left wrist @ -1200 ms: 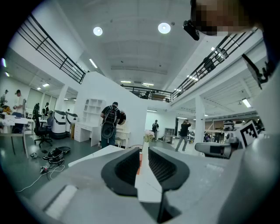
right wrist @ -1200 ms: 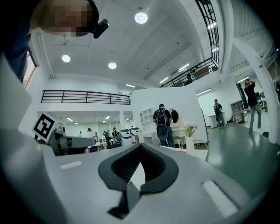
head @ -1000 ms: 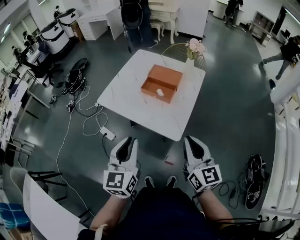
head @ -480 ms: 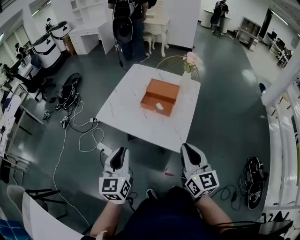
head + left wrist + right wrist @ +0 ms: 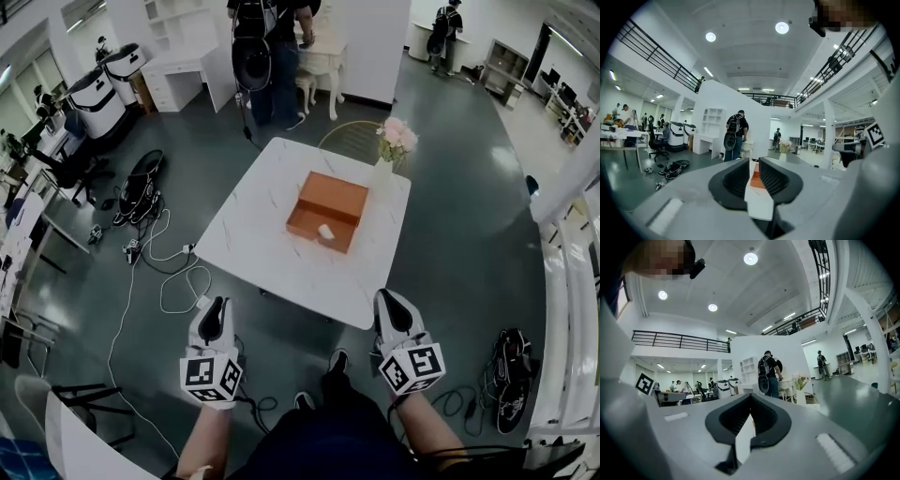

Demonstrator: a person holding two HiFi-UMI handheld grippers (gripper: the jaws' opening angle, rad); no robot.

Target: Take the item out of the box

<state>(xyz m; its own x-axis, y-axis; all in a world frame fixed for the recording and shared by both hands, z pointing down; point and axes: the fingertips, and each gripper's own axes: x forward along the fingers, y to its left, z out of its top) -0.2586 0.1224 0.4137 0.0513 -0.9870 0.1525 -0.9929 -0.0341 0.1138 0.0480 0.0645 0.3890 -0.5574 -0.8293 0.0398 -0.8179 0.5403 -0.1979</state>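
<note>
An open orange box lies on the white marble table, with a small white item inside it near the front wall. Both grippers hang over the dark floor, short of the table's near edge. My left gripper is below the table's left corner, jaws together and empty. My right gripper is below the right corner, its tips meeting on nothing. In the left gripper view, the left gripper points at the table, and the orange box shows in the slit between its jaws. The right gripper points level past the table.
A vase of pink flowers stands at the table's far right corner. A person with a backpack stands beyond the table. Cables and a black bag lie on the floor at left; another bag lies at right.
In the head view my left gripper has slid left and lower, and the right one a little to the right. The table sits slightly further right. Both jaws stay together.
</note>
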